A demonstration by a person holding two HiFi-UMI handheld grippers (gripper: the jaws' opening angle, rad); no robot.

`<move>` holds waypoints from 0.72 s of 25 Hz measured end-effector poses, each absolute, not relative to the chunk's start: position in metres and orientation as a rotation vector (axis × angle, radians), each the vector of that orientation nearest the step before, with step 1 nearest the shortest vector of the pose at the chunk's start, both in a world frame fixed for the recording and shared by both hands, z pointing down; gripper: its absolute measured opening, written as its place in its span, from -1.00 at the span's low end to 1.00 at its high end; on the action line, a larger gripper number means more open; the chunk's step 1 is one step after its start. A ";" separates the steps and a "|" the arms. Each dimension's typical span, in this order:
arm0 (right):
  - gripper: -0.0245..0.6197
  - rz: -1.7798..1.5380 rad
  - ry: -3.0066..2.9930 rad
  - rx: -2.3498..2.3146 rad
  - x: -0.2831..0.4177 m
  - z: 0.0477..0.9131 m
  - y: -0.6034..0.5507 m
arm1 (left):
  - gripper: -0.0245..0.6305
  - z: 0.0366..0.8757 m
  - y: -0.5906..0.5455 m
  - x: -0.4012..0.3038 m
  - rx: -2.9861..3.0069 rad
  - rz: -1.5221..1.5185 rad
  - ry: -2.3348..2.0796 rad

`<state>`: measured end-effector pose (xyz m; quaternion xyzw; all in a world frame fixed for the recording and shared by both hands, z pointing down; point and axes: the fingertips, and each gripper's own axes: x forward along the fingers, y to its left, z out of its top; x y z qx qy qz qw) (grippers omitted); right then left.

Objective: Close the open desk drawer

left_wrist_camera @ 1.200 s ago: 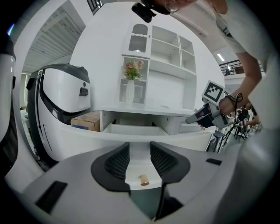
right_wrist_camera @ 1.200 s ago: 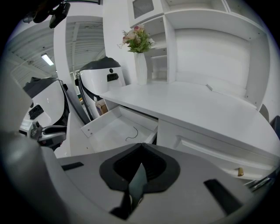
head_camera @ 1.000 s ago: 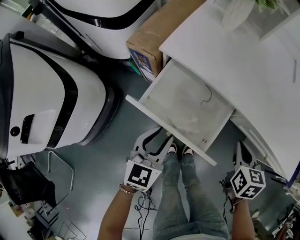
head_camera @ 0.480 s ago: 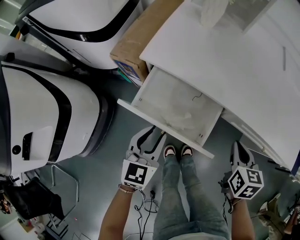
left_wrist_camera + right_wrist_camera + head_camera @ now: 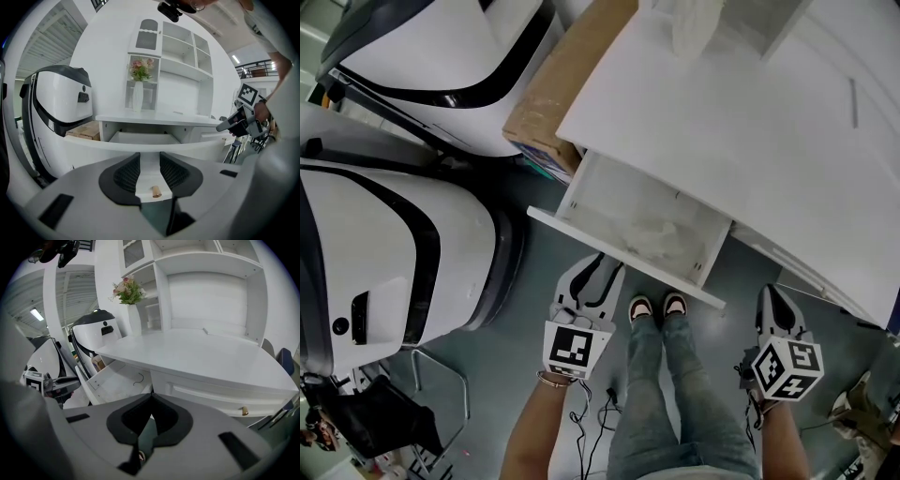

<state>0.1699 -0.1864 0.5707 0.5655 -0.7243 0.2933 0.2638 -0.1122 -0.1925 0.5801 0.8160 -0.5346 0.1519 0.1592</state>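
Shows less of the drawer (image 5: 649,223) sticking out from under the white desk (image 5: 750,122) than a second ago. Partly slid in, then, with the front panel still well clear of the desk edge; probably about halfway to shut.

Sits toward the head view's left end of the desk, near a cardboard box (image 5: 558,89). White and shallow, with something pale and crumpled on its floor.

Puts the left gripper (image 5: 598,269) right at the front panel, jaws wide but closing, with the small brass knob (image 5: 155,191) between the pads and not yet pinched. Leaves the right gripper (image 5: 771,298) off to the side, jaw tips together, holding nothing.
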 end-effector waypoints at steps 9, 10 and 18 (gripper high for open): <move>-0.90 0.829 -1.939 1.566 0.179 0.567 -0.184 | -0.49 0.579 -0.214 -0.105 2.325 0.467 -1.533; -0.90 0.831 -1.938 1.571 0.180 0.567 -0.184 | -0.49 0.580 -0.216 -0.105 2.322 0.469 -1.536; -0.90 0.847 -1.913 1.631 0.198 0.562 -0.181 | -0.49 0.581 -0.232 -0.101 2.352 0.477 -1.553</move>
